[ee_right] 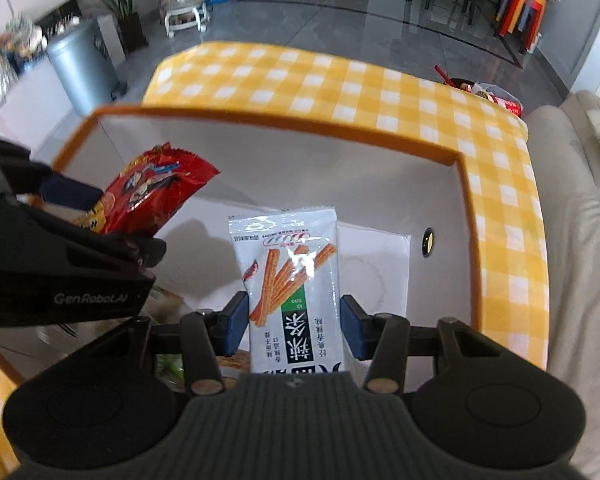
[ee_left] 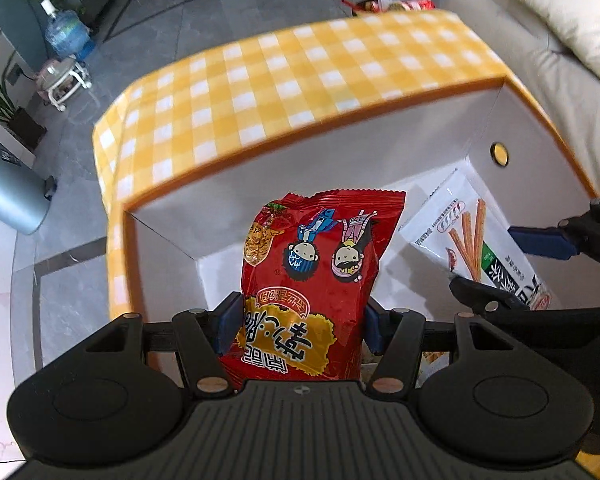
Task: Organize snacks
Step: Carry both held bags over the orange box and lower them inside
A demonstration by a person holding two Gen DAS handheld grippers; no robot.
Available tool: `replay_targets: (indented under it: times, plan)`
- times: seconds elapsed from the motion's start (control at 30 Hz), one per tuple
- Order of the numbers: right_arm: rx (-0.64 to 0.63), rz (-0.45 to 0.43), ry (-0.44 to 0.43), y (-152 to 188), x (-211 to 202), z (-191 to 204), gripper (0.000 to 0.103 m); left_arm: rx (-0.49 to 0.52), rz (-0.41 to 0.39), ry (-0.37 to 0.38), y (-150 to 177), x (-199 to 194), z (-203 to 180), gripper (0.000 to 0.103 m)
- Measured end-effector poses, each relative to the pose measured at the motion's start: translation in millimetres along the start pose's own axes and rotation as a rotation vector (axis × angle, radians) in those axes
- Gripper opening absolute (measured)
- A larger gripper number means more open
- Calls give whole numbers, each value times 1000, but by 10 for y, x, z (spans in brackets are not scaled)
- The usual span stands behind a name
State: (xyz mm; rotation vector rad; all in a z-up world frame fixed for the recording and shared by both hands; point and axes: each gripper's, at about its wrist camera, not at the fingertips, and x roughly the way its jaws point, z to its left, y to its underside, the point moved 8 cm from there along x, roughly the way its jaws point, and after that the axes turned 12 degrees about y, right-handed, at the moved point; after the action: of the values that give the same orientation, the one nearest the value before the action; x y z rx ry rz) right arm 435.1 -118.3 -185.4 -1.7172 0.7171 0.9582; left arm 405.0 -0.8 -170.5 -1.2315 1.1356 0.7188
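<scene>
**Both grippers loaded over box**

The left gripper (ee_left: pixel 300 326) clamps a red snack bag (ee_left: pixel 320 264). The right gripper (ee_right: pixel 294 322) clamps a white snack packet (ee_right: pixel 290 276). Both packs hang above the open white box (ee_right: pixel 300 152) on the checked tablecloth (ee_left: pixel 284 72).

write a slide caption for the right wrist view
Right gripper holds a white spicy-stick packet over the open white box, while the left gripper brings a red snack bag alongside.

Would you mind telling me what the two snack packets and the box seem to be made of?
Red packet: glossy plastic film, crinkled, with highlights. White packet: shiny film with glare patches. Box: likely matte white cardboard, with fold creases.
</scene>
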Motion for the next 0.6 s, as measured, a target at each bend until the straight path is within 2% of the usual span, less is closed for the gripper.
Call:
replay_targets:
  times: [0.1,0.37,0.57,0.6]
  plan:
    - [-45,13,23,47,92,34,47,17,30,-18,55,98,6,68]
    - [-77,68,56,117,266,36,47,29,64,4,113,228,-77,65]
    - [-88,93,67,183,318,-4,48,43,60,6,120,177,-104,69]
    - [-87,93,67,183,320,-11,48,39,59,11,117,177,-106,73]
